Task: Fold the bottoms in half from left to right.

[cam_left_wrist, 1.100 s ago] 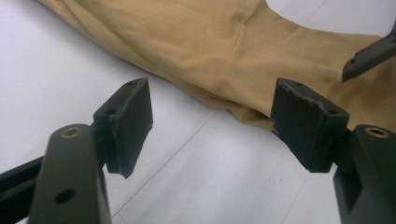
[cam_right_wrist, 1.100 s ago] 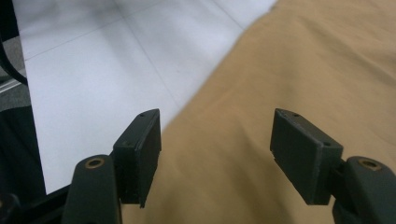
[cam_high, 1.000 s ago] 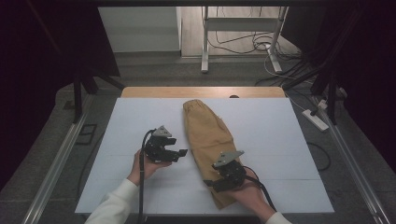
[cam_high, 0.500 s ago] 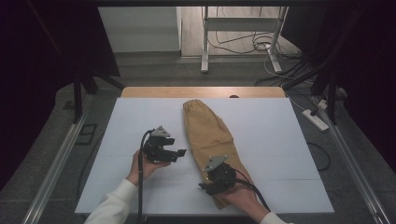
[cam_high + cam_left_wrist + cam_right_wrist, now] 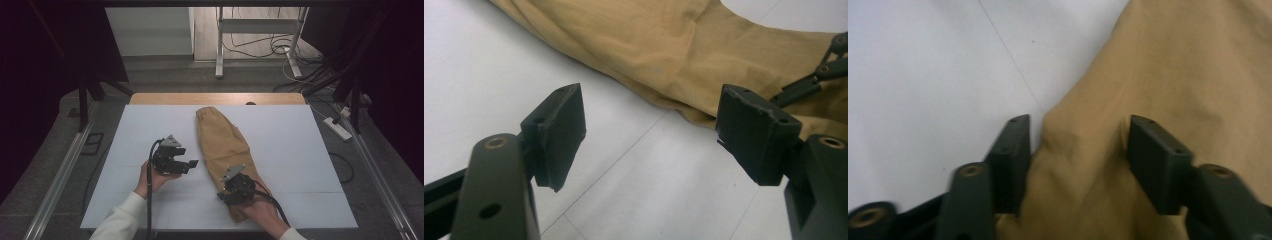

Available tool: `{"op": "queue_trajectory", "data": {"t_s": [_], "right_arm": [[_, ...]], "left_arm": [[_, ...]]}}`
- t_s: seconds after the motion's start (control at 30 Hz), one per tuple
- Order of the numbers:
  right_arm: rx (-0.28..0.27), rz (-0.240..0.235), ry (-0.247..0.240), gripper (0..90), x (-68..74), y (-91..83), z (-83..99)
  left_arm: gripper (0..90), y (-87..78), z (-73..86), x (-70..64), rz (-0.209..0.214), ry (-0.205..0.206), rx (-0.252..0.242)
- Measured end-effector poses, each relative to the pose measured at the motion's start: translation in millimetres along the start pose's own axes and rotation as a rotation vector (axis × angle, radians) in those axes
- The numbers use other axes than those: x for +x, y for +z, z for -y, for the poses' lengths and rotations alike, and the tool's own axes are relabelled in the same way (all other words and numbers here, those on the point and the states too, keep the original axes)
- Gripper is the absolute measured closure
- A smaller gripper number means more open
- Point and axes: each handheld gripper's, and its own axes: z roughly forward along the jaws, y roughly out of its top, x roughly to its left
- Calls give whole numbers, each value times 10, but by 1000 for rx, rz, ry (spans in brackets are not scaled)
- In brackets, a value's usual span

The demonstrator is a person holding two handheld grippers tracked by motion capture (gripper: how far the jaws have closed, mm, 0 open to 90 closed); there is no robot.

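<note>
A tan folded garment [image 5: 222, 140] lies lengthwise in the middle of the white table [image 5: 305, 150], its elastic waist at the far end. My left gripper [image 5: 189, 166] hovers just left of it, open and empty; in the left gripper view the jaws [image 5: 651, 130] frame bare table with the garment's edge [image 5: 649, 50] beyond. My right gripper [image 5: 224, 195] presses on the garment's near end. In the right gripper view its jaws [image 5: 1078, 145] stand partly apart astride a raised ridge of the tan garment [image 5: 1198, 65], at its left edge.
Bare wood of the table [image 5: 150, 98] shows behind the white cover. A power strip [image 5: 338, 128] and cables lie on the floor to the right. A metal stand [image 5: 219, 45] is behind the table. White surface spreads on both sides of the garment.
My right gripper has shifted a little left and toward the table's near edge over the garment's near end. The left gripper has stayed in place, open.
</note>
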Motion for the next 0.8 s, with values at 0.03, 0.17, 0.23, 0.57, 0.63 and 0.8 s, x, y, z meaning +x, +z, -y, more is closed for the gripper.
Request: {"op": "queue_trajectory", "data": {"t_s": [0.03, 0.17, 0.23, 0.57, 0.63, 0.8], "right_arm": [[1, 3, 5, 517, -6, -5, 1], [15, 19, 9, 669, -37, -32, 10], [18, 32, 9, 761, -50, -46, 22], [24, 34, 16, 856, -74, -80, 30], [14, 17, 32, 857, -83, -96, 31], [-6, -7, 48, 858, -93, -124, 33]], "left_arm": [[277, -3, 2, 2, -1, -1, -2], [278, -20, 6, 10, -3, -1, -14], [279, -27, 7, 10, -4, -1, -20], [273, -25, 4, 5, -2, 5, -18], [273, -29, 5, 10, -3, 4, -22], [274, -35, 4, 18, -5, 2, -23]]}}
